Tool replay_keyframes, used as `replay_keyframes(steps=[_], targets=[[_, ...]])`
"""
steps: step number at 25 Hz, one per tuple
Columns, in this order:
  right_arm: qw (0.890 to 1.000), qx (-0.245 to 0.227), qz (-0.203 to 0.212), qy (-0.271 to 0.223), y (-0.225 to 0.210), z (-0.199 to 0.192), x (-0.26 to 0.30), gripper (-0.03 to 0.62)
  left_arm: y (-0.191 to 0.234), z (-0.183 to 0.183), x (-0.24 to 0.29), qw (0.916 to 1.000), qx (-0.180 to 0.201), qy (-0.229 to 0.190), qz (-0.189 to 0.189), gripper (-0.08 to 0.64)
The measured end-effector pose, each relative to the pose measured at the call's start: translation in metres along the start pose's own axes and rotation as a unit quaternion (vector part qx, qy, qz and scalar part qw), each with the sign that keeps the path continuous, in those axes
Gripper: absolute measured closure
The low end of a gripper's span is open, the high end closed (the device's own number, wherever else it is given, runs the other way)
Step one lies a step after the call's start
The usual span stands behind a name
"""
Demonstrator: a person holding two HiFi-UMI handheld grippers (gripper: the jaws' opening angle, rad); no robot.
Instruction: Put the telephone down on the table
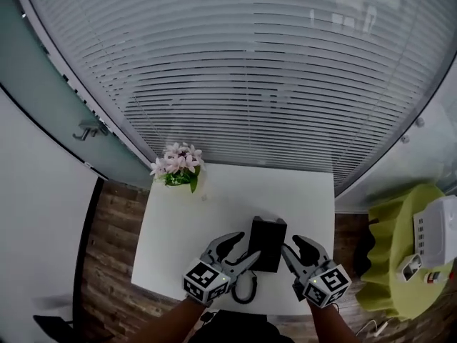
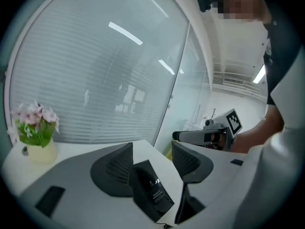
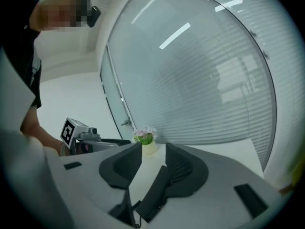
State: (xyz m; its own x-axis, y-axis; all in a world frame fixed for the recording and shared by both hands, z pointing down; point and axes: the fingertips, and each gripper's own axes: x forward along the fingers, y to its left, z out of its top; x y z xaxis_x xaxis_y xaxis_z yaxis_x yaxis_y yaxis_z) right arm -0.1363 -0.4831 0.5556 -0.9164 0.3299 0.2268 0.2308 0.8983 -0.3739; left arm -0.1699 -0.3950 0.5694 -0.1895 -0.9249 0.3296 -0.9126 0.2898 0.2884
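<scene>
A black telephone (image 1: 268, 243) sits near the front edge of the white table (image 1: 214, 213), with its cord (image 1: 243, 290) curled at its near side. My left gripper (image 1: 243, 247) hangs at its left and my right gripper (image 1: 291, 245) at its right, both lifted above the tabletop. In the left gripper view the phone (image 2: 150, 187) lies tilted, low between the open jaws, white print on its face. In the right gripper view the phone (image 3: 155, 197) shows low by the right jaw, and the pads stand apart from it.
A pot of pink flowers (image 1: 178, 166) stands at the table's far left corner. Slatted blinds behind glass (image 1: 271, 77) close off the far side. A green-draped round table (image 1: 400, 263) with a white device (image 1: 437, 233) is at the right. Wooden floor surrounds the table.
</scene>
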Motion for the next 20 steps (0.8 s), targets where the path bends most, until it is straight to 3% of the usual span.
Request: replay_keyframes(steps=[1, 4, 6, 10, 13, 20], targets=[[1.0, -0.015, 0.01, -0.013, 0.013, 0.014, -0.008, 0.435, -0.01, 0.014, -0.009, 0.9998, 0.016, -0.012, 0.002, 0.314], [0.997, -0.055, 0.033, -0.052, 0.049, 0.051, -0.033, 0.525, -0.04, 0.051, -0.039, 0.9971, 0.058, -0.044, 0.021, 0.51], [0.993, -0.074, 0.047, -0.073, 0.071, 0.071, -0.048, 0.554, -0.056, 0.068, -0.056, 0.9947, 0.072, -0.064, 0.037, 0.541], [0.988, -0.104, 0.074, -0.086, 0.105, 0.096, -0.065, 0.569, -0.082, 0.097, -0.078, 0.991, 0.086, -0.094, 0.041, 0.551], [0.986, -0.124, 0.072, -0.085, 0.115, 0.104, -0.071, 0.569, -0.094, 0.111, -0.083, 0.9899, 0.072, -0.115, 0.039, 0.551], [0.985, -0.136, 0.067, -0.083, 0.119, 0.113, -0.079, 0.569, -0.102, 0.115, -0.083, 0.9887, 0.098, -0.107, 0.036, 0.551]])
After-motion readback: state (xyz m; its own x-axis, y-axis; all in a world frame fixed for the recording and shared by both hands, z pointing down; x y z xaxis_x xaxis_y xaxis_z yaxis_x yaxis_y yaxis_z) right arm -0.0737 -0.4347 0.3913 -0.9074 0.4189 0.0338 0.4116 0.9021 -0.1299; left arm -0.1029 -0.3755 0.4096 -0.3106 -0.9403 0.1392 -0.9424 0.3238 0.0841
